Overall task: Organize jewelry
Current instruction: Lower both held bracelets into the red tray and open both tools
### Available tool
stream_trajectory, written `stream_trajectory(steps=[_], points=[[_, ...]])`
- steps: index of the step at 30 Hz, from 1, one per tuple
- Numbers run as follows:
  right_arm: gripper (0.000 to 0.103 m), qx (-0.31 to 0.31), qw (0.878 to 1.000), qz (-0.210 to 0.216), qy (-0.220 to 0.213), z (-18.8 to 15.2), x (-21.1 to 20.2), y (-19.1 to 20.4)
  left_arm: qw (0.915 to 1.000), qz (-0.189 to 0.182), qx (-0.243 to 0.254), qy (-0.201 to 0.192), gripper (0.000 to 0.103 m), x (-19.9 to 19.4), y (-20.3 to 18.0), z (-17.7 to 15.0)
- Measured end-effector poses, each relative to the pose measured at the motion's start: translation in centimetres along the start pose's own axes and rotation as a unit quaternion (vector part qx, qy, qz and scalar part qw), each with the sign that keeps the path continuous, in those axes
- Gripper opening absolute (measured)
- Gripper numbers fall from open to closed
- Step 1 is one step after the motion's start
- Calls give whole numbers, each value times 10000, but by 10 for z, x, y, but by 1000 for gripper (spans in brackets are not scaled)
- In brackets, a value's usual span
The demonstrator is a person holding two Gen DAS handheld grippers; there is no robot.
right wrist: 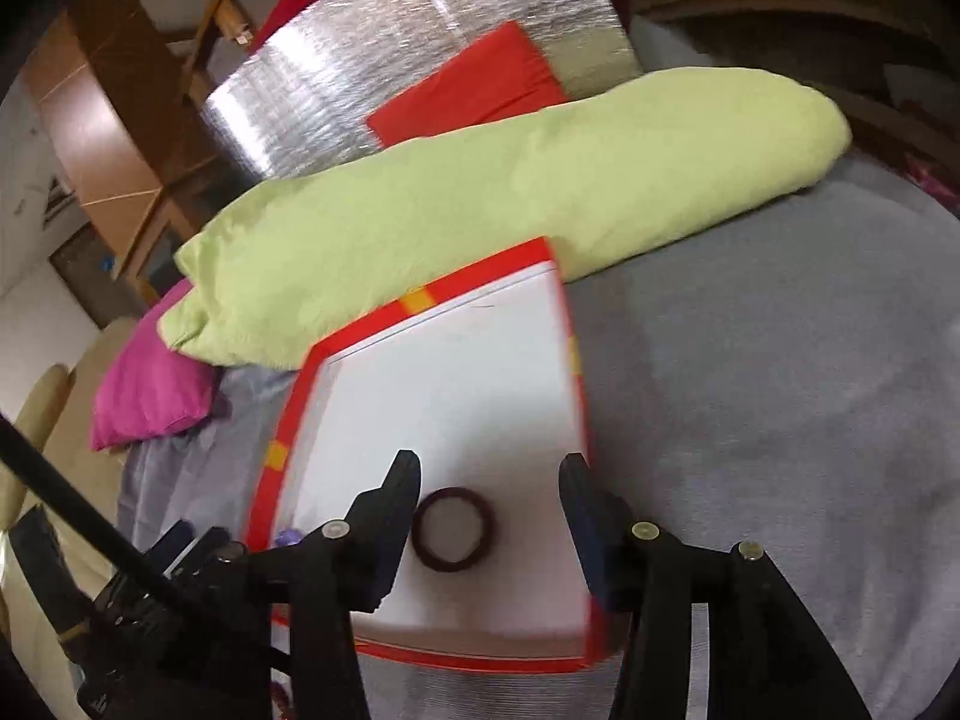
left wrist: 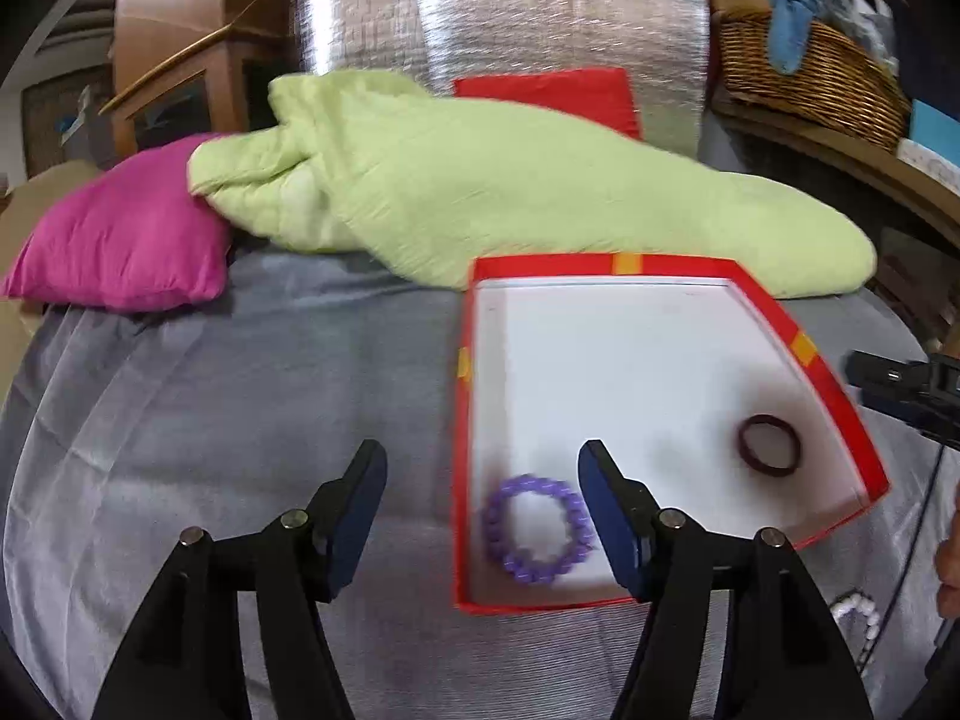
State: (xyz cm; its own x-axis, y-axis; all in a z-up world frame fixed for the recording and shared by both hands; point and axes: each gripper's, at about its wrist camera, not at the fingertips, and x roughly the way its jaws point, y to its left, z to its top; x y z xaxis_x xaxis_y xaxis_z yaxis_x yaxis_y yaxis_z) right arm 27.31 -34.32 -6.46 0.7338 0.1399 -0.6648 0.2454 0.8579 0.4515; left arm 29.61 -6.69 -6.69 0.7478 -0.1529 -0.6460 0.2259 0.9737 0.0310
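The left tongs stand wide and hold nothing, straddling the near left wall of the box; their right finger cuts off the edge of the purple bracelet, which lies in the box's near left corner. The right tongs are also wide and hold nothing, hanging over the box with the dark ring between the fingers, just beside the left one; whether that finger touches it is hard to tell.

In the right view the purple bracelet is almost wholly hidden behind the left finger, only a purple speck showing at the box's near left corner. Both views are smeared by blur, so the box's rim reads soft.

Only the left view shows the ring whole, near the box's right wall, and a string of white beads on the sheet outside the box's near right corner, partly cut off by the tongs' frame.

The box is shallow, red-walled with yellow bands and a smooth white floor. It sits on the bed's grey, faintly wrinkled sheet. Beyond the box lies a puffy green quilt, a satiny pink pillow to its left, and a crinkled silver foil panel behind.
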Motion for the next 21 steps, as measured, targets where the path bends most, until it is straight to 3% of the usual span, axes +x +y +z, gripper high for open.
stream_trajectory(steps=[4, 10, 17, 21], points=[[52, -26, 9985, -546, 20, -2, 5, -7, 9988, 79, -333, 348, 68, 13, 18, -2], [49, -14, 9977, -525, 417, -7, 27, -11, 9928, -571, -791, 693, 68, 24, 28, -8], [40, -376, 9963, -610, 477, -11, 38, 3, 9872, -1165, -703, 829, 68, 24, 18, -12], [39, -545, 9953, -664, 452, -12, 38, 5, 9899, -1079, -465, 788, 68, 17, 9, -13]])
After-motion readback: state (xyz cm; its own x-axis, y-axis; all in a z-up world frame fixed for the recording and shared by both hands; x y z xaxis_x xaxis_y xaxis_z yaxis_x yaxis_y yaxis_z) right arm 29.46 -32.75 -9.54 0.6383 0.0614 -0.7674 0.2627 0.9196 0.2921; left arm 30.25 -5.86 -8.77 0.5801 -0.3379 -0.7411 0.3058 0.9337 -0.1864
